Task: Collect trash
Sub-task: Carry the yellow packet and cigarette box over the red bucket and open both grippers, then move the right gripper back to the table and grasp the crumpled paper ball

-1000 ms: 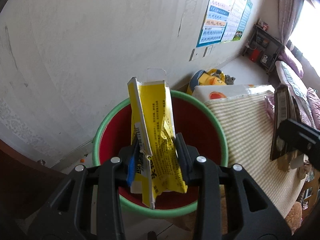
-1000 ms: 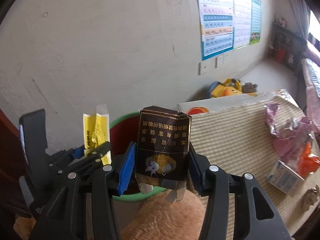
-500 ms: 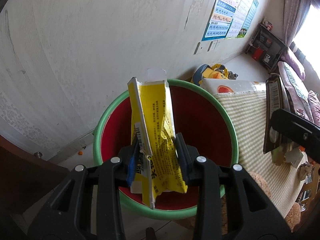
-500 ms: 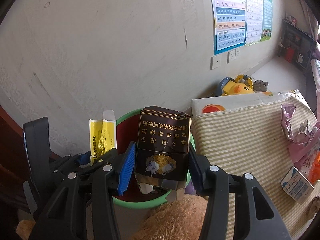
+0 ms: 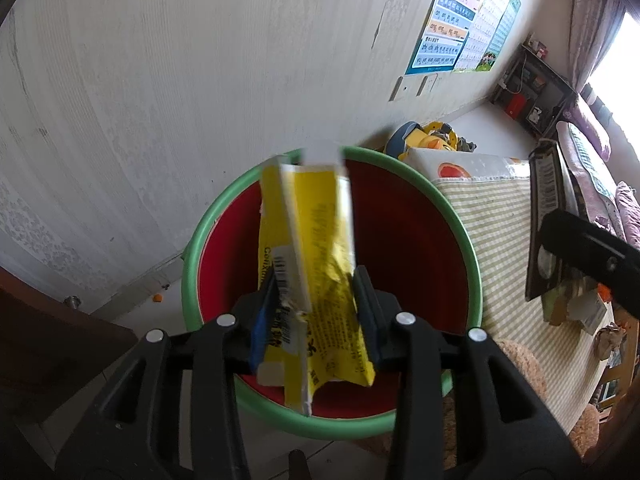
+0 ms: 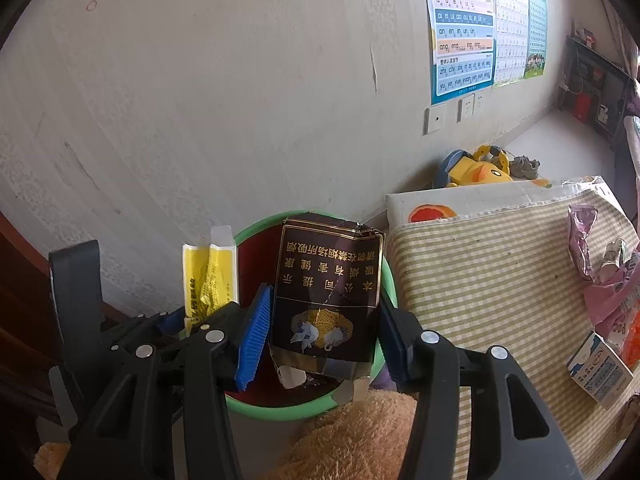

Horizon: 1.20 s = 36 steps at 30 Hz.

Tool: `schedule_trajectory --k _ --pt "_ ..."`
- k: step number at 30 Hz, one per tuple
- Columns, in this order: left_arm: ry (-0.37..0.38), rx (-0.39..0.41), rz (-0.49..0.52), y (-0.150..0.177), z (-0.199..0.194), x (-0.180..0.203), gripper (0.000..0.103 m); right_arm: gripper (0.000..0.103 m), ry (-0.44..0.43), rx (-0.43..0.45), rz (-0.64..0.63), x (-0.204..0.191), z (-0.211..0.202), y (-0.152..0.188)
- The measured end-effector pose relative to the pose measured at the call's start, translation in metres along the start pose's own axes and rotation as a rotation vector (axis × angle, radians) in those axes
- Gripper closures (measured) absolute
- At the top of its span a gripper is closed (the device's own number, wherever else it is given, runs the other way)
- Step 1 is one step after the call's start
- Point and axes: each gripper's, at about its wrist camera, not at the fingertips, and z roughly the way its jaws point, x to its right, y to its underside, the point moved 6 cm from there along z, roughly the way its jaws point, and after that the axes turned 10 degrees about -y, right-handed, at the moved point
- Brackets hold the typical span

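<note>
Left jaws have just been opening: the yellow wrapper [image 5: 316, 276] between them now looks blurred and tipped toward the far rim, so I judge it's slipping free rather than gripped. Right side barely changed.

Largest to smallest:
- Wall [image 5: 200, 80]: pale textured paper, with 2 posters [image 6: 464, 36] and sockets at the far end. Cluttered domestic room, shelf and daylight at the far right.
- Bed [image 6: 480, 280]: green-and-white checked cover, near corner touching the bin. It still carries trash: pink wrappers [image 6: 600, 272] and a small blue-and-white carton [image 6: 600, 372] toward its right edge.
- Bin [image 5: 472, 256]: red inside, green rim, on the floor between wall and bed. Some scrap already at the bottom in the right view.
- Left gripper [image 5: 316, 316]: directly over the bin mouth, pitched down, so a released wrapper should fall inside.
- Right gripper [image 6: 324, 336]: jaws clenched on a dark cigarette pack [image 6: 328, 288], held over the bin's bed-side rim. My read: it's queued to drop second, and sits close enough to the rim that it could clip it.
- Brown plush [image 6: 360, 436]: just below the right gripper, against the bin's near side.
- Yellow toy [image 6: 476, 172]: on the floor behind the bed's far corner.
</note>
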Motion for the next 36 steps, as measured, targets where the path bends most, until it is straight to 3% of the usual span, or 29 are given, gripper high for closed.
schedule_trajectory --k 1,3,4,10,14,20,25,29,33,36 --pt "0.001 -0.003 -0.002 0.000 0.001 0.000 0.061 0.053 -0.005 -0.005 0.003 0.000 0.001 0.000" --pt "-0.002 -0.003 -0.010 0.001 0.001 -0.001 0.046 0.039 -0.011 -0.005 0.007 -0.001 0.003 0.000" --pt "-0.003 0.001 -0.020 0.000 0.000 -0.002 0.044 0.035 -0.014 0.004 0.010 -0.001 0.002 0.000" --pt "-0.011 0.007 -0.019 -0.001 -0.005 -0.002 0.043 0.035 -0.014 0.026 0.018 -0.002 -0.008 0.001" --pt "-0.006 0.013 0.000 -0.001 -0.011 0.006 0.043 0.036 0.010 0.051 0.063 0.018 -0.027 0.008" --pt "0.010 0.022 0.038 0.002 -0.020 0.025 0.043 0.035 0.169 0.124 0.242 0.103 -0.090 0.038" --pt "0.033 0.035 0.085 0.003 -0.031 0.053 0.043 0.035 0.423 0.200 0.446 0.210 -0.168 0.088" --pt "0.063 0.037 0.117 0.006 -0.041 0.078 0.042 0.035 0.574 0.253 0.650 0.284 -0.219 0.144" --pt "0.092 0.047 0.164 0.010 -0.054 0.111 0.038 0.035 0.650 0.267 0.772 0.328 -0.245 0.184" --pt "0.128 0.043 0.193 0.015 -0.064 0.137 0.037 0.035 0.642 0.248 0.834 0.354 -0.244 0.202"
